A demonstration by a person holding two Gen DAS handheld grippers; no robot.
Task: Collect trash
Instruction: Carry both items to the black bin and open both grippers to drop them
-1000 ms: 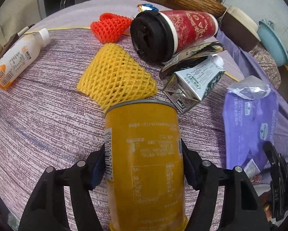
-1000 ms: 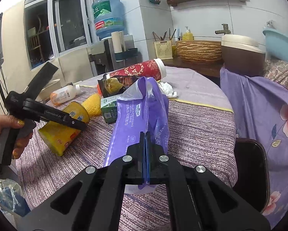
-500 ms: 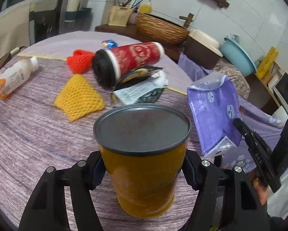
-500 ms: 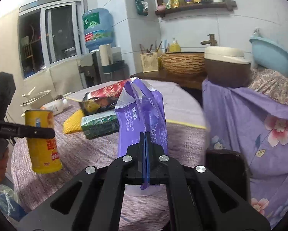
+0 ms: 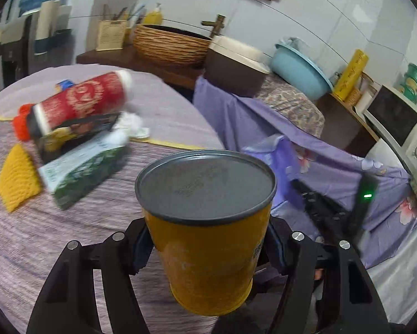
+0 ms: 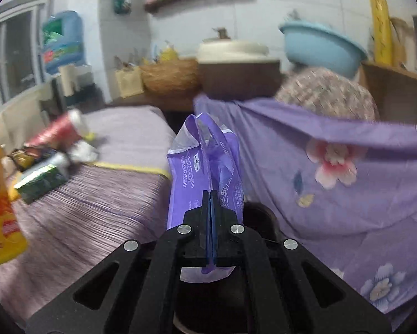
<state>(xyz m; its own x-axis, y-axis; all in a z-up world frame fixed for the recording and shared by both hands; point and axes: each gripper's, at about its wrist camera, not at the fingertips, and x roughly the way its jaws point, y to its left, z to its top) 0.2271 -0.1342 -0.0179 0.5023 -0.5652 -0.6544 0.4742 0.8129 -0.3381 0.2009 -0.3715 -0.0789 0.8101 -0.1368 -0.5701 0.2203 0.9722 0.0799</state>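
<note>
Yellow cylindrical can with a grey metal end [image 5: 208,239] is clamped upright in the left gripper [image 5: 208,246], lifted above the purple tablecloth [image 5: 41,236]. Right gripper [image 6: 210,222] is pinched tight on a thin purple plastic bag [image 6: 205,167]. Red paper cup [image 5: 83,101], green carton [image 5: 83,172] and yellow foam net [image 5: 16,178] lie far left on the table

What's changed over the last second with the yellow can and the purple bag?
The yellow can, lying flat a second ago, now stands upright, lifted off the table in the left gripper. Both views swung right, toward the purple floral cloth. Unchanged: the right gripper stays shut on the purple bag; the red cup lies where it was.
</note>
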